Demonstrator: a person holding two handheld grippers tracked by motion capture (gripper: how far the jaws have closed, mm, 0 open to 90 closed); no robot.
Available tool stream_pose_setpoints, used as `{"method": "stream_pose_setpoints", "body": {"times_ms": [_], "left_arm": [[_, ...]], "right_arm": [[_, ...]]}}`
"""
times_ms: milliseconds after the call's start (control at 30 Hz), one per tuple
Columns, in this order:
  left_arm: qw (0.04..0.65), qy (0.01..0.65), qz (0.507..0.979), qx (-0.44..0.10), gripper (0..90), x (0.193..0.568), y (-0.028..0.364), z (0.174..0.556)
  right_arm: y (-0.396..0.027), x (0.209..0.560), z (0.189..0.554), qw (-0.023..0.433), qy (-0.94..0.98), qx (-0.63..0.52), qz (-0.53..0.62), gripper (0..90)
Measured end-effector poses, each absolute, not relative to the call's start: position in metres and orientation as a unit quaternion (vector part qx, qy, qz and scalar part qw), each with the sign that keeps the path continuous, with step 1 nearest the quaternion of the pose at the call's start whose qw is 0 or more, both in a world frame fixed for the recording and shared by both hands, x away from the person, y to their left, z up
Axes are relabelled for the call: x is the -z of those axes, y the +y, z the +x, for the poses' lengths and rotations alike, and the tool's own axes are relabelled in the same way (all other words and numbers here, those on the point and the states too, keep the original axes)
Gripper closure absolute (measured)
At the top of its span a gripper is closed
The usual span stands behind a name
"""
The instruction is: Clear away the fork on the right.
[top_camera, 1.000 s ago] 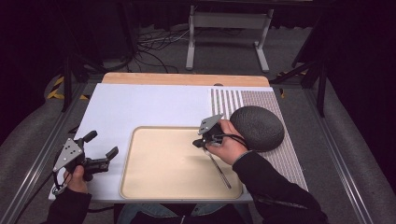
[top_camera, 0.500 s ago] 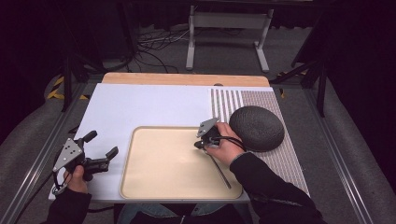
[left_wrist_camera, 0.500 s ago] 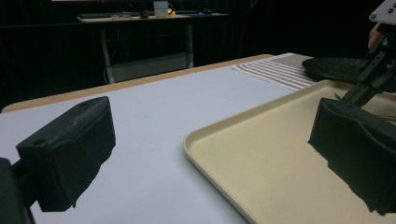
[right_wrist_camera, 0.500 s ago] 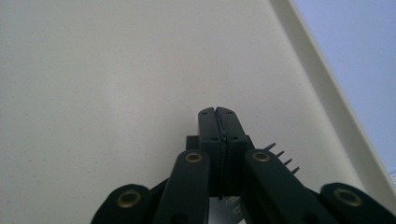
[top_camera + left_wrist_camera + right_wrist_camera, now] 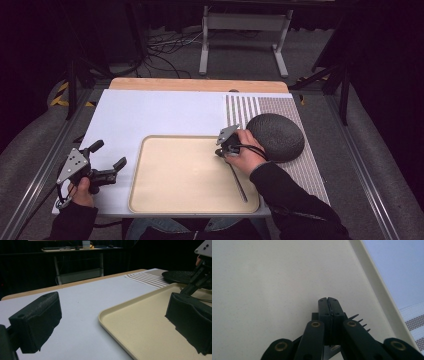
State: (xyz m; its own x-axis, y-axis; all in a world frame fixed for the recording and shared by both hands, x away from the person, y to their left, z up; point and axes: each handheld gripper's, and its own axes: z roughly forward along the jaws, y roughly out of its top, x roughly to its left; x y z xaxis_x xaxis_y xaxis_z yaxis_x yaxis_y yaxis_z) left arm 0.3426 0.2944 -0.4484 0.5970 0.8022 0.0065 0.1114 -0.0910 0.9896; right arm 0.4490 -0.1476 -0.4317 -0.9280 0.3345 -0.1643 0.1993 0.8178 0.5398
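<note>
Dark room with cables on grey carpet behind my counter (image 5: 150,115), which carries a white mat, a striped patch and a beige tray (image 5: 170,180). Since a second ago my right claw (image 5: 220,150) has slid slightly toward me along the tray's far right edge, pressed together on a black fork (image 5: 359,321) whose handle lies on the tray, beside the dark domed cover (image 5: 276,136). My left claw (image 5: 107,159) hangs spread, empty, left of the tray.
</note>
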Motion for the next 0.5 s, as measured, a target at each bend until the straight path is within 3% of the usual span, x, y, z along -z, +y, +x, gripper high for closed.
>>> {"method": "stream_pose_setpoints", "body": {"times_ms": [500], "left_arm": [[0.583,0.338,0.677,-0.296,0.7,0.448,0.294,0.343]], "right_arm": [[-0.169,0.433,0.457,0.147,0.941,-0.252,0.172,90.0]]}}
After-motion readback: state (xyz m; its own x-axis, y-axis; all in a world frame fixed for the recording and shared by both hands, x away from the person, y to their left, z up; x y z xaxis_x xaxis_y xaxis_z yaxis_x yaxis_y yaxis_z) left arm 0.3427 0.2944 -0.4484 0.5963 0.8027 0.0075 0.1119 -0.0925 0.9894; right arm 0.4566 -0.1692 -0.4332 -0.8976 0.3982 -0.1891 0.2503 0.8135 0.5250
